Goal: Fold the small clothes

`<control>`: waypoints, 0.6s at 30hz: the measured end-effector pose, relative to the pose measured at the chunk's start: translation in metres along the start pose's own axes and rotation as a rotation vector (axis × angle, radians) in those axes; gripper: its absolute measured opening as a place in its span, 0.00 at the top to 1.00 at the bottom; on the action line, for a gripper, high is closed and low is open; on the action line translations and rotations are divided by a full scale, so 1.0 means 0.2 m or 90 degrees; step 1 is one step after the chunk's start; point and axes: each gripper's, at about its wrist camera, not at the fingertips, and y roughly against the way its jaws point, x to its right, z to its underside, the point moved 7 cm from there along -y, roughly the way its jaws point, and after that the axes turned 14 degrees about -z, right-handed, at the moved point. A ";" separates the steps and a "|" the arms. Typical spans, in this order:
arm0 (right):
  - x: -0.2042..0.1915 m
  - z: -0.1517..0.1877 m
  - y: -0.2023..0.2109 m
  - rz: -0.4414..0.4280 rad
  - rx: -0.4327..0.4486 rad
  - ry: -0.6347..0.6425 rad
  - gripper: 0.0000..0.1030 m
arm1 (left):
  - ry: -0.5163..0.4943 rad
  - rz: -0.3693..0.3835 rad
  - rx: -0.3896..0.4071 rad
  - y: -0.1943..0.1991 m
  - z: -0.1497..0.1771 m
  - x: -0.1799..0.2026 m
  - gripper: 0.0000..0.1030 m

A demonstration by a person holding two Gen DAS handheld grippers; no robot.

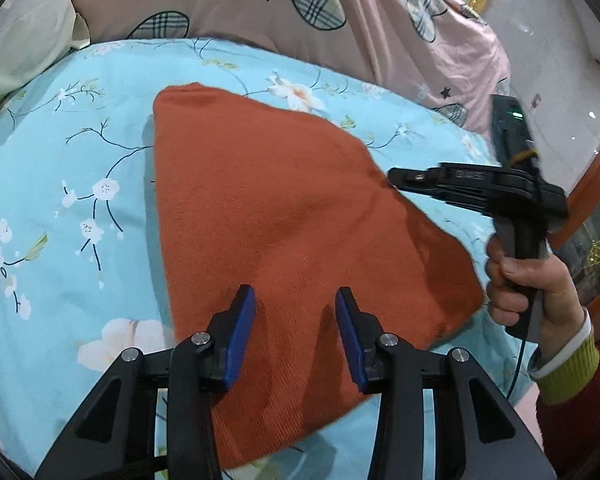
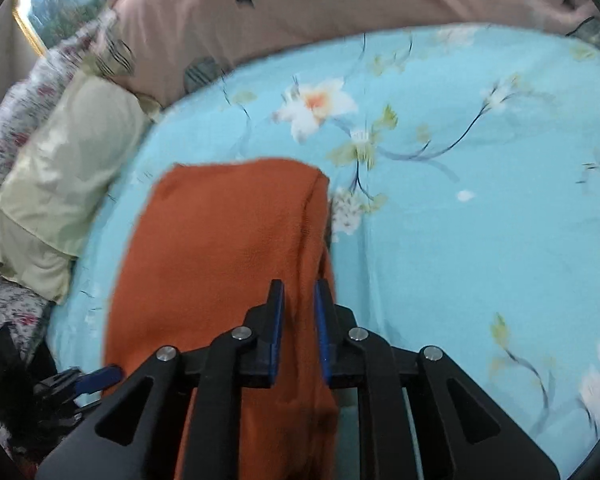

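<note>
An orange knitted garment (image 1: 284,216) lies folded flat on a light blue floral bedsheet (image 1: 80,168). My left gripper (image 1: 296,300) is open, its blue pads just above the garment's near edge, holding nothing. The right gripper (image 1: 404,178), held by a hand (image 1: 516,280), reaches in from the right over the garment's right edge. In the right wrist view the garment (image 2: 220,248) lies under my right gripper (image 2: 299,292). Its jaws stand a small gap apart over the garment's right fold, and I cannot tell whether cloth is pinched.
A pink quilt (image 1: 320,20) with plaid hearts is bunched at the back of the bed. A pale yellow pillow (image 2: 68,176) lies left of the garment. The left gripper's blue pad (image 2: 100,376) shows at the lower left. A wooden frame (image 1: 596,184) stands to the right.
</note>
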 end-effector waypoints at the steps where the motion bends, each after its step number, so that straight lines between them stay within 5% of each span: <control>1: -0.04 0.02 0.07 -0.017 0.016 0.001 0.84 | 0.001 0.004 0.002 0.01 0.01 0.00 0.59; 6: -0.24 0.21 0.14 -0.130 -0.009 0.014 0.84 | 0.001 0.052 0.006 0.07 0.09 0.07 0.59; 8: -0.16 0.31 0.06 -0.047 -0.055 0.024 0.85 | -0.019 0.025 -0.004 0.04 0.14 0.09 0.59; 10: -0.05 0.40 0.02 0.022 -0.073 0.024 0.99 | -0.022 0.025 -0.019 0.01 0.19 0.08 0.61; 18: 0.00 0.43 0.07 0.023 -0.025 0.014 1.00 | -0.019 0.015 -0.007 0.03 0.28 0.06 0.61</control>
